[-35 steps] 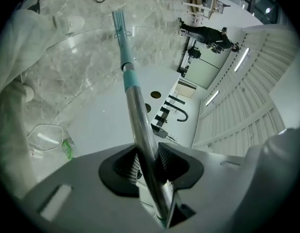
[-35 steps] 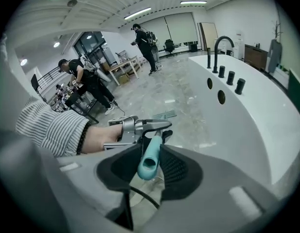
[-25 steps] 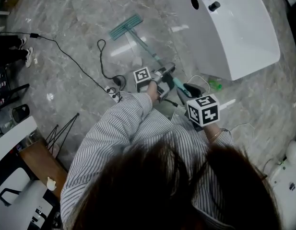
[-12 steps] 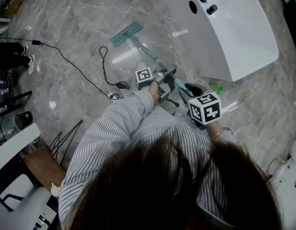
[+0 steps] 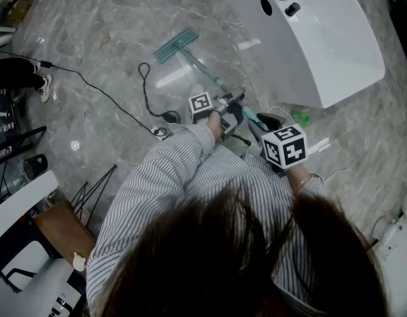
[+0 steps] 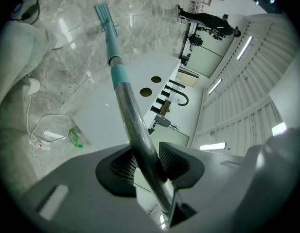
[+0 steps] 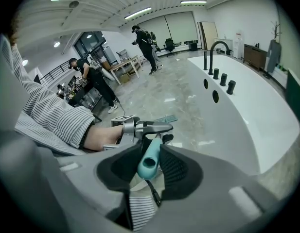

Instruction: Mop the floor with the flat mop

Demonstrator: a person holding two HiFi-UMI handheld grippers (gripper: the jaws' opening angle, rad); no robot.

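The flat mop lies with its teal head point(image 5: 175, 45) on the grey marble floor ahead of me, and its metal pole point(image 5: 206, 76) slants back toward my hands. My left gripper point(image 5: 227, 105) is shut on the pole point(image 6: 132, 115) below the teal collar point(image 6: 119, 74), with the mop head point(image 6: 105, 17) far down the shaft. Behind it, my right gripper point(image 5: 264, 125) is shut on the teal handle end point(image 7: 150, 161), which sits between its ribbed pads. The left gripper point(image 7: 145, 127) also shows in the right gripper view, just ahead.
A large white bathtub point(image 5: 322, 45) with black taps stands to the right of the mop. A black cable point(image 5: 97, 88) crosses the floor to a power strip point(image 5: 160, 132). A green bottle point(image 5: 297, 119) and white cord lie by the tub. Furniture crowds the lower left.
The mop head has slid a little nearer across the floor and both grippers have shifted slightly with the pole. Both grips are unchanged.
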